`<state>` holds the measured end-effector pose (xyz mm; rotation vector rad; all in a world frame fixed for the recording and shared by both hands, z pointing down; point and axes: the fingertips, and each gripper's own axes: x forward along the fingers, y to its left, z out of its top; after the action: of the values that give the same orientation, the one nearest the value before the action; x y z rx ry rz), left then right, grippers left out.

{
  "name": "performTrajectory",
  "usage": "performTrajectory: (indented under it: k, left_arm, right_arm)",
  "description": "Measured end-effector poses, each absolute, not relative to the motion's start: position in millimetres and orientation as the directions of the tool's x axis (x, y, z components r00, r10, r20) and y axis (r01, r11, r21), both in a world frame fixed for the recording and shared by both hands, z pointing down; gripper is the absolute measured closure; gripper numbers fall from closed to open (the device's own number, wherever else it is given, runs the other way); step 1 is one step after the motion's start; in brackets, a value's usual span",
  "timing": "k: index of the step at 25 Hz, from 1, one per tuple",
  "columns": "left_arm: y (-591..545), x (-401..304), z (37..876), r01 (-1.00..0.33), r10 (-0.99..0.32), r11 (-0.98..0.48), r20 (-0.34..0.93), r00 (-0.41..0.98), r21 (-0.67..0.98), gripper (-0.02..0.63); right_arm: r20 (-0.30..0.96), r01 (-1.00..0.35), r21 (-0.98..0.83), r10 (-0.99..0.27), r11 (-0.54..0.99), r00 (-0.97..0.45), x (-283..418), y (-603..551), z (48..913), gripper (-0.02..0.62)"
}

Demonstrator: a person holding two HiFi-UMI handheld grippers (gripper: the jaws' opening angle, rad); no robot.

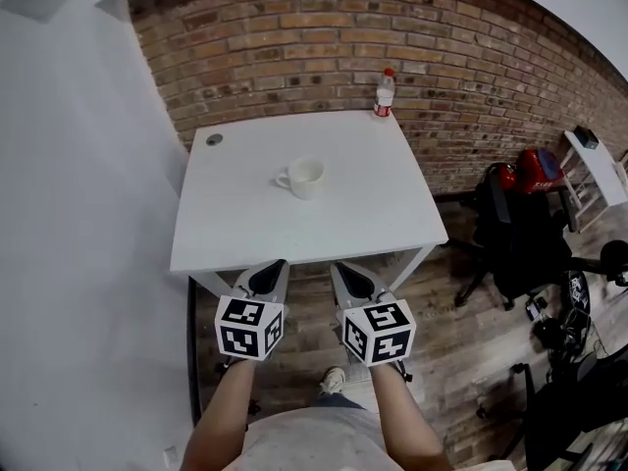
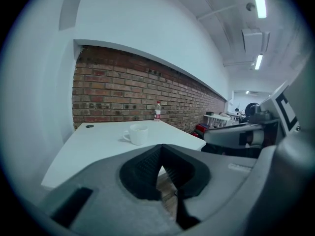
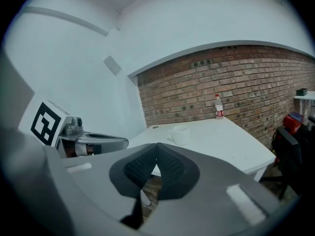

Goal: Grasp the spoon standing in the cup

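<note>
A white cup (image 1: 306, 177) with its handle to the left stands near the middle of the white table (image 1: 245, 234). I cannot make out a spoon in it in any view. The cup also shows small and far in the left gripper view (image 2: 138, 134) and in the right gripper view (image 3: 180, 134). My left gripper (image 1: 275, 266) and right gripper (image 1: 340, 268) hang side by side just off the table's near edge, over the floor. Both are shut with their tips together and nothing between them (image 2: 161, 146) (image 3: 157, 145).
A plastic bottle (image 1: 385, 93) with a red cap stands at the table's far right edge against the brick wall. A round cable hole (image 1: 214, 139) sits at the far left corner. A black office chair (image 1: 520, 234) and a red bag (image 1: 535, 170) are to the right.
</note>
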<state>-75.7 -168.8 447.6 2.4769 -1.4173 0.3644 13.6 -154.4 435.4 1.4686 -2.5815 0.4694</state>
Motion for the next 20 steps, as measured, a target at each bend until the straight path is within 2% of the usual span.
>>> performTrajectory:
  k: [9,10,20]
  left_arm:
    - [-222.6,-58.8,444.7,-0.890,-0.835,-0.451,0.324,0.445,0.061,0.607]
    - [-228.0,-58.9,444.3,-0.891,-0.835,-0.452,0.325,0.443,0.053,0.591]
    - [-300.3,-52.3,460.7,-0.815,-0.788,-0.561,0.394,0.473,-0.145,0.546]
  right_arm:
    - [0.264,-0.820,-0.205,-0.777,0.534,-0.571,24.3,-205.4,436.4,0.591]
    - [0.263,-0.818,-0.203,-0.775,0.538,-0.575,23.6,-209.8,435.0,0.591]
    - [0.282,-0.831,-0.202,-0.782,0.518,-0.556,30.0,-263.1,447.1,0.590]
